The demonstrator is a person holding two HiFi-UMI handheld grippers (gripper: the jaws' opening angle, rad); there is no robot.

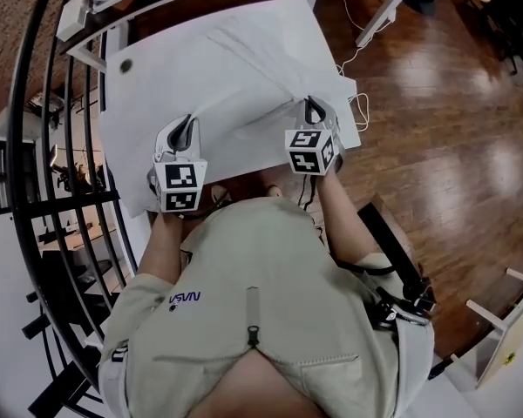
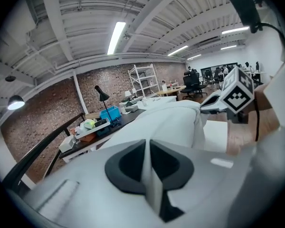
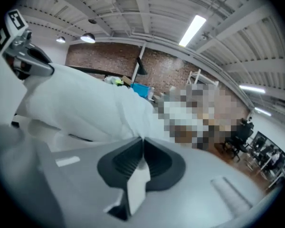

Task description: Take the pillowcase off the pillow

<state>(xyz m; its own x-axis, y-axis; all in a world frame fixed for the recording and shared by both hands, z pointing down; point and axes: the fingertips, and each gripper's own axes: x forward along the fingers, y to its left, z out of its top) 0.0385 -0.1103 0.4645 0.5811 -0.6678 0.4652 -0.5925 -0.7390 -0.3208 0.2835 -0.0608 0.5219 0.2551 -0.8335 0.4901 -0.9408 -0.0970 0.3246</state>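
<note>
The pillowcase (image 1: 244, 111) lies on the white table (image 1: 144, 94), with its near side at the table's near edge, just in front of the person; the pillow itself is covered by the case and does not show. The left gripper (image 1: 185, 131) is closed on a thin fold of the white cloth toward the left part of this near edge, and the right gripper (image 1: 314, 110) is closed on a similar fold close to the table's near right corner. In each gripper view the jaws stand together, with only a narrow strip of cloth between the pads. The step in hand seems to be the first pull on the case. To do it well, both pinches should be firm and on cloth alone, because a pinch that also takes the filling would drag the pillow along. The two hands should pull evenly, so that the case slides and does not twist. Which end of the case is open cannot be told from here, so the direction of the pull should follow the opening.
</note>
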